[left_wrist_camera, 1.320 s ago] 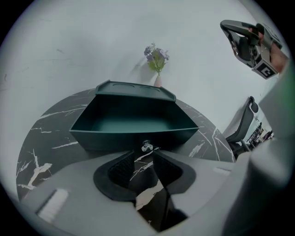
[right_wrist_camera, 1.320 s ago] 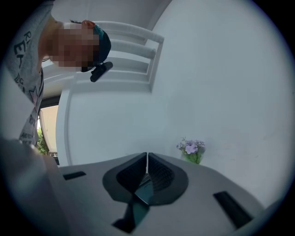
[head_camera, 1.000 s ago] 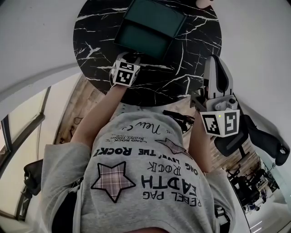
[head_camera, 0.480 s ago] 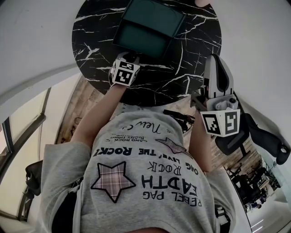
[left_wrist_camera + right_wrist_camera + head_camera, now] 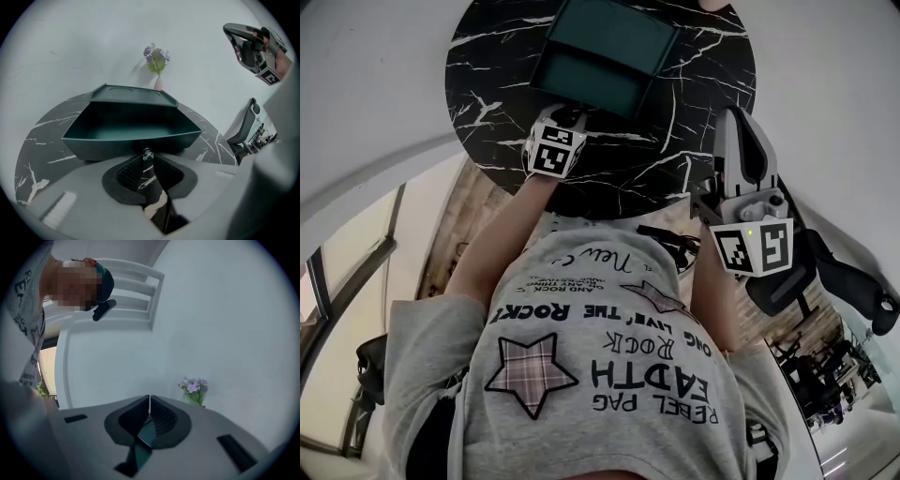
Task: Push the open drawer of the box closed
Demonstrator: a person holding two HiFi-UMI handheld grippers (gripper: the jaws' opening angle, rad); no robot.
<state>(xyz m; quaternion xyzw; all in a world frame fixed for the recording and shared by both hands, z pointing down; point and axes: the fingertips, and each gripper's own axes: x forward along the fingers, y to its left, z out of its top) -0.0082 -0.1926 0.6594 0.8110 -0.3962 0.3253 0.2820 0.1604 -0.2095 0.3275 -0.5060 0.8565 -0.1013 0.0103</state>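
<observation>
The box (image 5: 614,33) sits near the round table's (image 5: 487,84) far edge. Its drawer (image 5: 591,80) is pulled out toward the person, with bare marble on both sides. The shirt (image 5: 609,375) reads "EARTH" and "ROCK". The left gripper's (image 5: 147,158) jaws, just closing, pinch a small knob (image 5: 147,151) on the drawer front. The right gripper (image 5: 738,117) hangs by the table's right rim, jaws together.

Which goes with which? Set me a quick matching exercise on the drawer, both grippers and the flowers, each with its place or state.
1 drawer
2 left gripper
3 right gripper
4 flowers

A raised, away from the box
B behind the box
C pulled out, empty
D low over the table, at the drawer's front

Pairs: 1-C, 2-D, 3-A, 4-B. The left gripper's jaws have just been closing, with nothing between them.
</observation>
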